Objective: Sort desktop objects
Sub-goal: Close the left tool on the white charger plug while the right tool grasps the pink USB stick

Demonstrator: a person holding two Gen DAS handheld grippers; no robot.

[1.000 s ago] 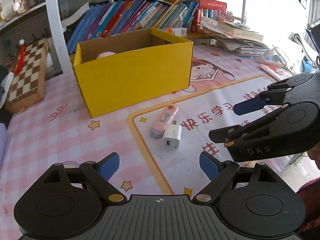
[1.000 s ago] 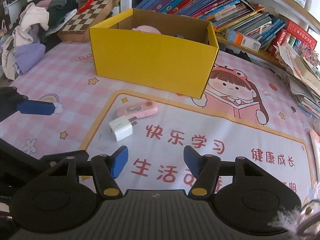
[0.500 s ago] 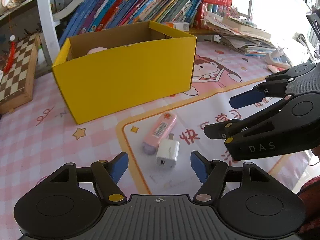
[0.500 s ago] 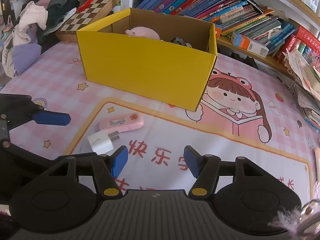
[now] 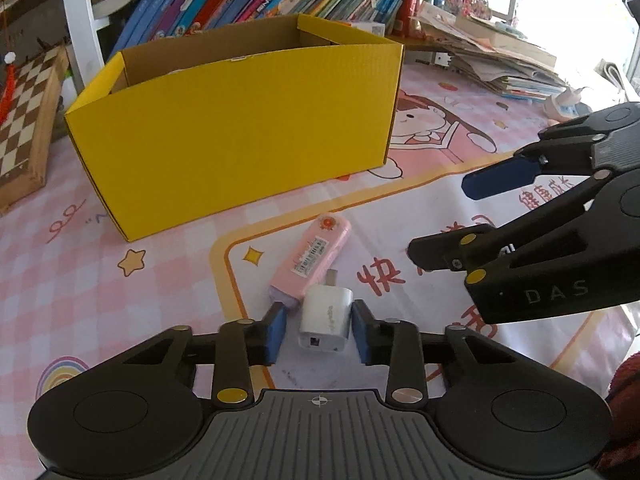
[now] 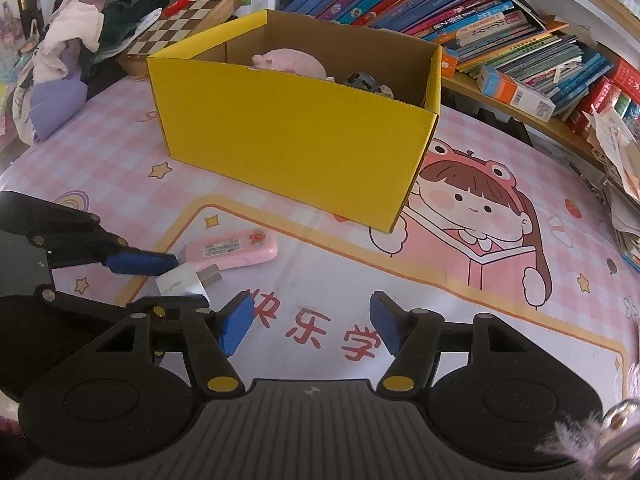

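Lying at lower centre of the left wrist view, the white USB charger (image 5: 326,316) sat on the cartoon desk mat (image 5: 432,208) directly between the blue pads of the left gripper (image 5: 319,330), its prongs pointing away toward the pink device (image 5: 310,258) touching it just beyond. The jaws bracketed its sides but looked not quite closed. The right gripper (image 6: 310,326) hung wide open and empty, farther off. Behind stood the yellow cardboard box (image 5: 236,136).
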